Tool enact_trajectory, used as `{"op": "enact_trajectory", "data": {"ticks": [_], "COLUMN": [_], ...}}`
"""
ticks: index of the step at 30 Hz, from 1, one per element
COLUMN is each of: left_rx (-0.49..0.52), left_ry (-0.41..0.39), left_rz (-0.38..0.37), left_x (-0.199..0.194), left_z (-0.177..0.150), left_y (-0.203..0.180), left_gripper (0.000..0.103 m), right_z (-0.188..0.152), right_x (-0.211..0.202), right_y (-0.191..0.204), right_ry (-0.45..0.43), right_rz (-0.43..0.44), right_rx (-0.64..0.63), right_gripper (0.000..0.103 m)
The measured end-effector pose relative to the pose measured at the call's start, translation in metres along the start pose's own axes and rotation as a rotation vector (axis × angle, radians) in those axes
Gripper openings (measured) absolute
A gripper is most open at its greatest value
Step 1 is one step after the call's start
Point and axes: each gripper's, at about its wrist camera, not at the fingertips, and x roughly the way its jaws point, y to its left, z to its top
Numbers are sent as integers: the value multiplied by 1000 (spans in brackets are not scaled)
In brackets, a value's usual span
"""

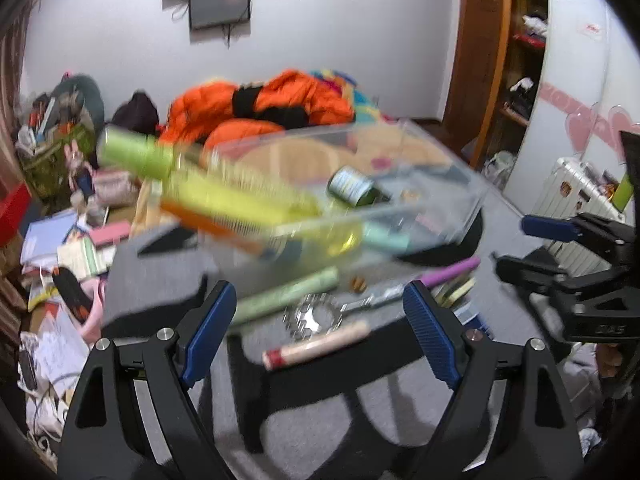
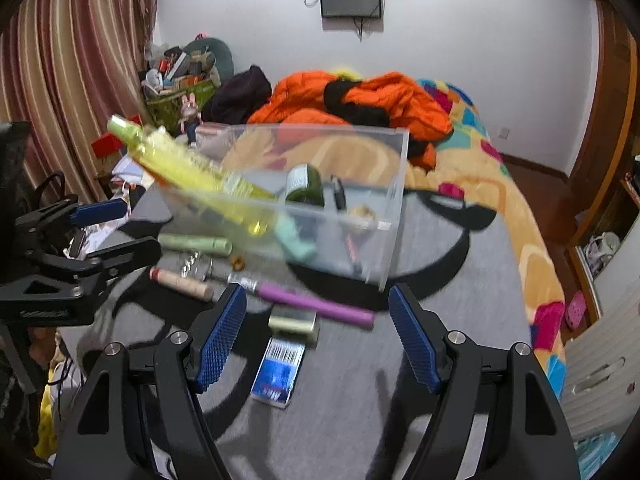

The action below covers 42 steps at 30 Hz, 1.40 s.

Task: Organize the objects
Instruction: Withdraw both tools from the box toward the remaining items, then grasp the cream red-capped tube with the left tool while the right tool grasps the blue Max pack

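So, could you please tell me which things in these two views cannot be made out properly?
- Yellow bottle, left wrist view: motion blur smears its label and outline.
- Small items behind the clear box front wall, right wrist view: blurred, kinds unclear.
- Blue packet, right wrist view: print too small to read.
- Right tongs, left wrist view: body cut off by the edge.

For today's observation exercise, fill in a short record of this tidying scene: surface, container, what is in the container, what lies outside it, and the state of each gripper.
surface: grey table
container: clear plastic box, open-topped
in container: tall yellow bottle with green cap, leaning out over the rim; dark green jar; small items, too blurred to name
outside container: purple pen, pale green tube, beige tube, blue packet
left gripper: open, empty
right gripper: open, empty
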Motion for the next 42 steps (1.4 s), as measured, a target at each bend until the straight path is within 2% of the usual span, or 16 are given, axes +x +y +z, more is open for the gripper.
{"op": "enact_trajectory", "data": {"ticks": [5,10,14,16,17,19,23,26,32,35,36,37,39,42], "left_rx": [-13,-31,-61,-64,-55,-28,27,77,88,117,126,134,138,147], "left_ry": [84,134,153,168,167,172,196,193,213,222,220,210,203,195], "left_rz": [9,2,-69,-119,-119,-139,-217,-176,-143,-146,-139,-131,-140,-140], "left_x": [29,52,55,52,50,43,28,23,41,49,51,51,52,49], "left_z": [-16,-24,-30,-36,-38,-43,-51,-49,-32,-29,-29,-29,-29,-32], "left_y": [9,17,19,16,14,8,-5,-13,-13,-22,-24,-26,-29,-33], "left_gripper": [86,86,85,77,76,65,55,55,55,42,41,36,27,14], "right_z": [-19,-35,-41,-42,-42,-42,-43,-44,-43,-42,-43,-43,-44,-44], "right_x": [18,35,36,35,34,34,33,32,34,36,37,38,37,36], "right_y": [3,10,18,20,20,22,21,19,22,24,26,28,31,30], "right_ry": [77,141,142,135,133,130,122,120,116,108,102,97,88,87], "right_rz": [22,40,27,29,30,25,20,24,25,12,1,-17,-29,-18], "right_rx": [8,15,-21,-34,-36,-45,-47,-40,-46,-52,-63,-77,-92,-90], "right_gripper": [71,71,70,66,65,57,50,47,47,47,45,37,29,25]}}
